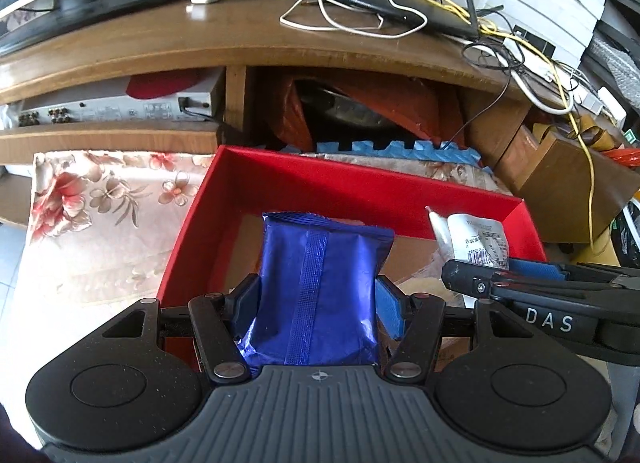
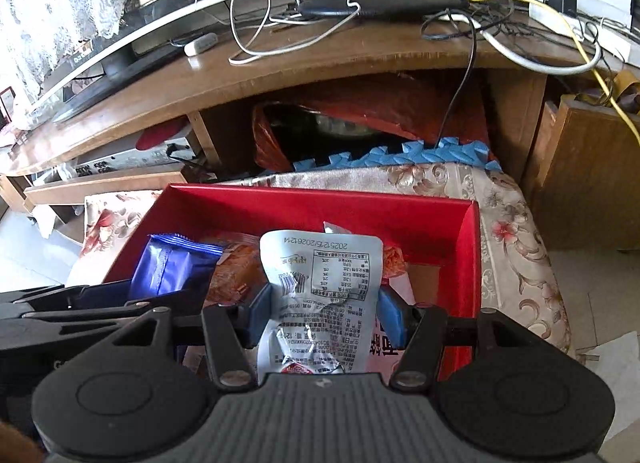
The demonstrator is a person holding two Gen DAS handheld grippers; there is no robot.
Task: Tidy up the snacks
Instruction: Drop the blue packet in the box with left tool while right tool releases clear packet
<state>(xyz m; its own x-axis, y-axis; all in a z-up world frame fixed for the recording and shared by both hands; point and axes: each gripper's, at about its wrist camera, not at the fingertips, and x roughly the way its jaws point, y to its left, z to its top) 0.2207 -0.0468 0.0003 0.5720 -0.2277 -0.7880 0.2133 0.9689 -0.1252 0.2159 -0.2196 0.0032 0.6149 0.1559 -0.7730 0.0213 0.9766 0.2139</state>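
My left gripper (image 1: 318, 299) is shut on a shiny blue snack packet (image 1: 320, 283), its blue pads pressing both sides, held over the open red box (image 1: 352, 187). My right gripper (image 2: 322, 313) is shut on a silver-white snack pouch (image 2: 320, 295) with printed text, also above the red box (image 2: 304, 205). In the right wrist view the blue packet (image 2: 172, 265) and left gripper (image 2: 104, 297) show at the left. In the left wrist view the silver pouch (image 1: 474, 237) and right gripper (image 1: 496, 281) show at the right. An orange-brown snack (image 2: 236, 271) lies inside the box.
The box rests on a floral cloth (image 1: 100, 207) in front of a wooden TV stand (image 1: 240, 39) cluttered with cables and a black router (image 1: 400, 7). A blue foam mat edge (image 2: 400, 153) and orange bag (image 2: 360, 111) sit behind. A brown cardboard box (image 1: 568, 179) stands at right.
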